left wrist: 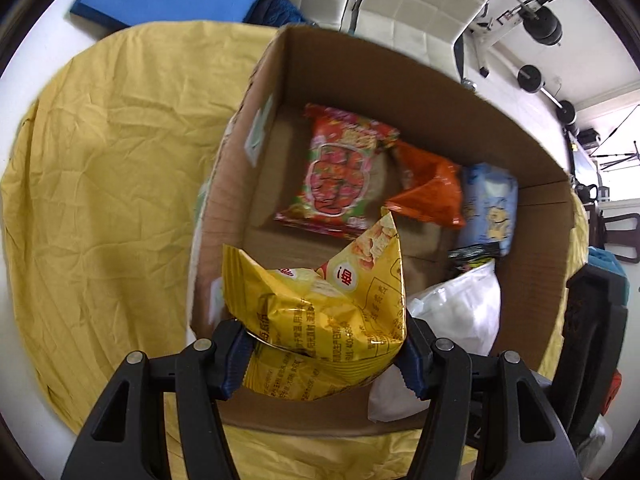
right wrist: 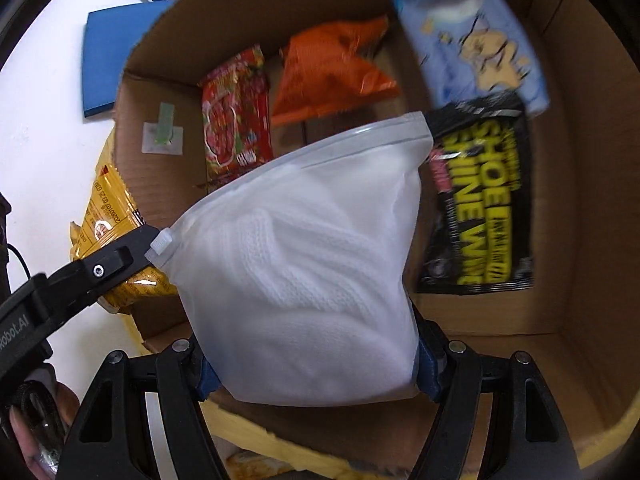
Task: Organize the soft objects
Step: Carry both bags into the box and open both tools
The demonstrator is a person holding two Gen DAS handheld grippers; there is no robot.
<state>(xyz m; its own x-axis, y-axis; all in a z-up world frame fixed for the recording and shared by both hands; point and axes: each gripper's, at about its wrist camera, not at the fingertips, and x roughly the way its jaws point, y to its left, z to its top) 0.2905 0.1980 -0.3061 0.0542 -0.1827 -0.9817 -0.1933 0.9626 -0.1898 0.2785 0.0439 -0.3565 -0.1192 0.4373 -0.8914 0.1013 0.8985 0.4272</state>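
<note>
A: White table (left wrist: 24,312) with a yellow cloth (left wrist: 112,184), cardboard box (left wrist: 400,76) on top. What's held?

B: Left tool (left wrist: 324,354) is clamped on a yellow snack bag (left wrist: 320,312) at the box's near edge. Right tool (right wrist: 316,372) grips a white zip pouch (right wrist: 304,264) over the box. Red (right wrist: 234,116), orange (right wrist: 332,68), blue (right wrist: 476,36) packs lie inside.

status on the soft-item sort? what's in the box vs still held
Done: red snack bag, orange bag, light-blue pack and black shoe-wipes pack lie in the cardboard box. In hand: left gripper holds the yellow snack bag, right gripper the white zip pouch. Left: release both.
</note>
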